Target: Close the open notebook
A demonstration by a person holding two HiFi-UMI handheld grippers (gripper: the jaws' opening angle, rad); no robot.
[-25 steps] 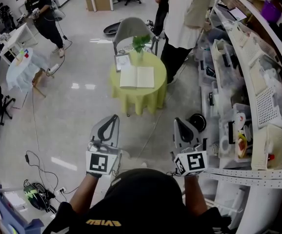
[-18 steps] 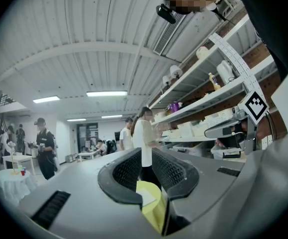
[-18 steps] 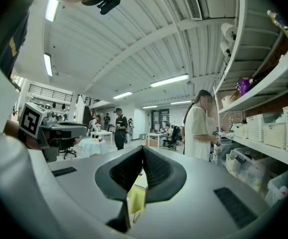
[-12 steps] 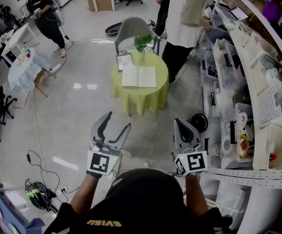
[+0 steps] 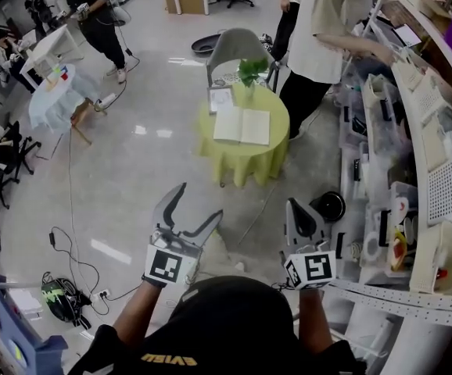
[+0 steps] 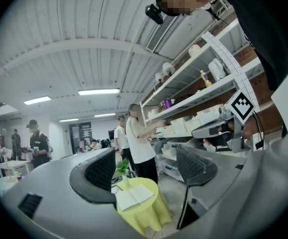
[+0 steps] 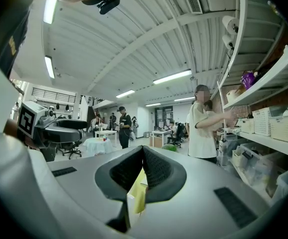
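Note:
The open notebook (image 5: 242,126) lies flat on a round table with a yellow-green cloth (image 5: 240,165), a few steps ahead of me. A small potted plant (image 5: 250,72) and a framed card (image 5: 220,98) stand behind it. My left gripper (image 5: 199,203) is held level low in the head view. Its jaws are opening wide with nothing between them. In the left gripper view the notebook (image 6: 134,196) shows far off between the fingers of that gripper (image 6: 146,171). My right gripper (image 5: 296,211) is shut and empty, and its closed tips (image 7: 143,154) hide most of the table.
A person in a white shirt (image 5: 324,30) stands by the table, reaching into the shelves (image 5: 429,155) along the right. A grey chair (image 5: 238,47) stands behind the table. A black round object (image 5: 329,206) and cables (image 5: 62,244) lie on the floor.
The left gripper's jaws have gone from shut to wide open. The right gripper stays shut. The view has shifted a little, so the table sits slightly further right.

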